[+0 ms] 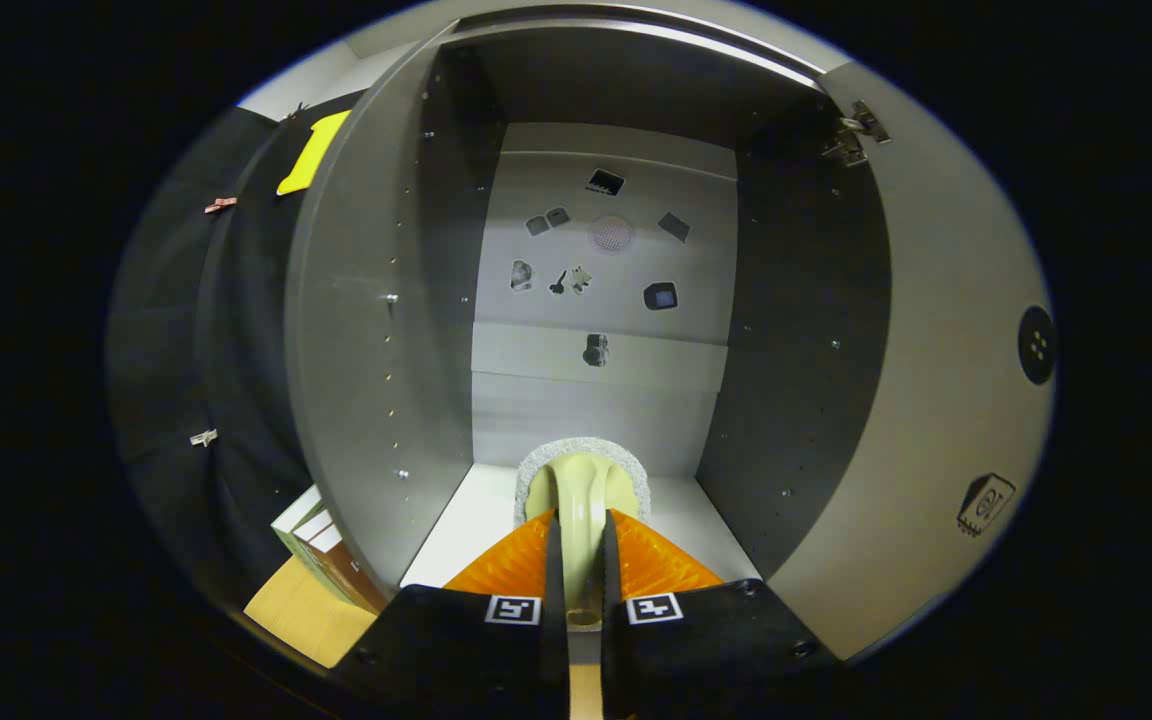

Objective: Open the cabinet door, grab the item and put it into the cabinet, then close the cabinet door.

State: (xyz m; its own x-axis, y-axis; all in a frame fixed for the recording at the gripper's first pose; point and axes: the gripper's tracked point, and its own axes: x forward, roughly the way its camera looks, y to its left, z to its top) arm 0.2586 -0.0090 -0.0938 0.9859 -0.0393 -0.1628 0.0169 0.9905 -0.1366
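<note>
The tongs [583, 575] are nearly closed, both fingers pressing on the cream handle of a scrub brush [584, 490]. Its round head w/ a grey speckled rim sits just ahead of the fingertips, at 12 o'clock from them, over the white floor of the cabinet [376, 300], close to the back panel. The cabinet door [946, 330] stands open at 3 o'clock, w/ a hinge [854, 132] near its top and a dark round knob [1037, 344] farther out. Small stickers [596, 350] are on the back panel; no writing on them can be read. On the door is a small box-shaped label [984, 503], text too small to read. At 8 o'clock, outside the cabinet, a box [321, 552] stands on the wood table [301, 615].
</note>
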